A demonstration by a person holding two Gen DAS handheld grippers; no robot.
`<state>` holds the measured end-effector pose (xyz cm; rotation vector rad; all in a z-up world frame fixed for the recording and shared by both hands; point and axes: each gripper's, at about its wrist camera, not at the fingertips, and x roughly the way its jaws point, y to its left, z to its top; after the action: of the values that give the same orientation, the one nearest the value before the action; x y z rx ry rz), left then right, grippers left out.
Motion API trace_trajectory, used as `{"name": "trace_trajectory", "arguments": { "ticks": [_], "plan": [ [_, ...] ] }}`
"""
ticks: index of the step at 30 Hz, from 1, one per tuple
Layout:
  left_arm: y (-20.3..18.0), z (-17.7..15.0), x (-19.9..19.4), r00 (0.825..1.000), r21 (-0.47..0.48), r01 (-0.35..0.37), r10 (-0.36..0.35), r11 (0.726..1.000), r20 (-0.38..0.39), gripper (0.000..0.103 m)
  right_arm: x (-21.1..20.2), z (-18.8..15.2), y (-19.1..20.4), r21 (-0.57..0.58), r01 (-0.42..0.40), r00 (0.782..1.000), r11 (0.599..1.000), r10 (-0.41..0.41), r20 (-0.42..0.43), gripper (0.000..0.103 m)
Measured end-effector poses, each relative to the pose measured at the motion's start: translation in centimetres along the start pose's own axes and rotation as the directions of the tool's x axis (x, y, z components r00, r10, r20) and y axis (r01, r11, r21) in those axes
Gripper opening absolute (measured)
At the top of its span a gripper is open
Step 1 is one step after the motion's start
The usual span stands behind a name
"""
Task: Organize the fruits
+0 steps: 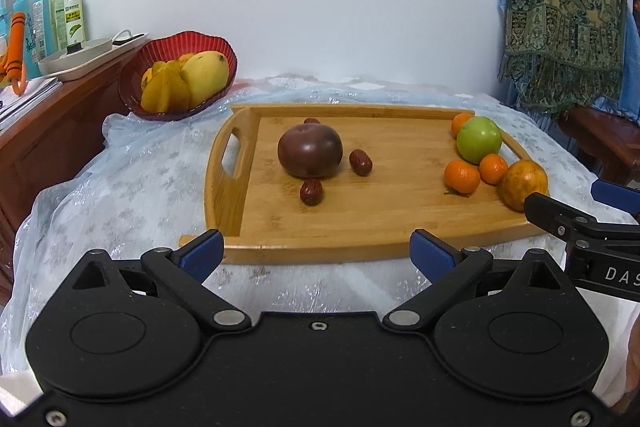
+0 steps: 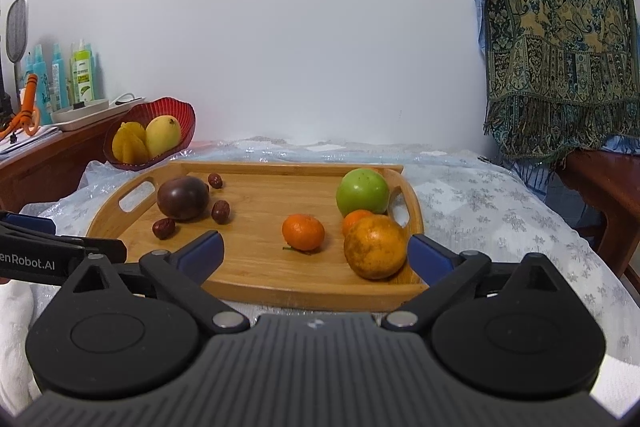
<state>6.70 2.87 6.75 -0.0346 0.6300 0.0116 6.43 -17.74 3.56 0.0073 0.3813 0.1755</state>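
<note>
A wooden tray [image 1: 360,227] [image 2: 256,279] lies on the cloth-covered table. On its left side sit a dark purple fruit [image 1: 310,151] [image 2: 183,197] and three red dates [image 1: 360,162] [image 2: 220,211]. On its right are a green apple [image 1: 479,140] [image 2: 362,191], small tangerines [image 1: 461,177] [image 2: 303,232] and a larger speckled orange [image 1: 524,185] [image 2: 375,247]. My left gripper [image 1: 318,253] hovers open at the tray's near edge, nothing between its fingers. My right gripper [image 2: 316,253] is open too, its right fingertip [image 2: 430,259] beside the speckled orange.
A red basket [image 1: 176,75] [image 2: 152,135] with a mango and yellow starfruit stands at the back left. Behind it a wooden sideboard [image 1: 60,131] carries spray bottles and a dish. A patterned shawl [image 1: 564,11] [image 2: 560,47] hangs at the right.
</note>
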Motion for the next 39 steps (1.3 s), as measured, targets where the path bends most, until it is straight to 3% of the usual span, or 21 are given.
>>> {"name": "trace_trajectory", "arguments": {
  "ticks": [39],
  "plan": [
    [0.2,-3.9,5.7,0.993,-0.016,-0.041,0.038,0.999,-0.113,0.1,3.8,-5.3,-0.1,-0.037,0.082,0.986,0.996,-0.086,-0.141,0.103]
  ]
}}
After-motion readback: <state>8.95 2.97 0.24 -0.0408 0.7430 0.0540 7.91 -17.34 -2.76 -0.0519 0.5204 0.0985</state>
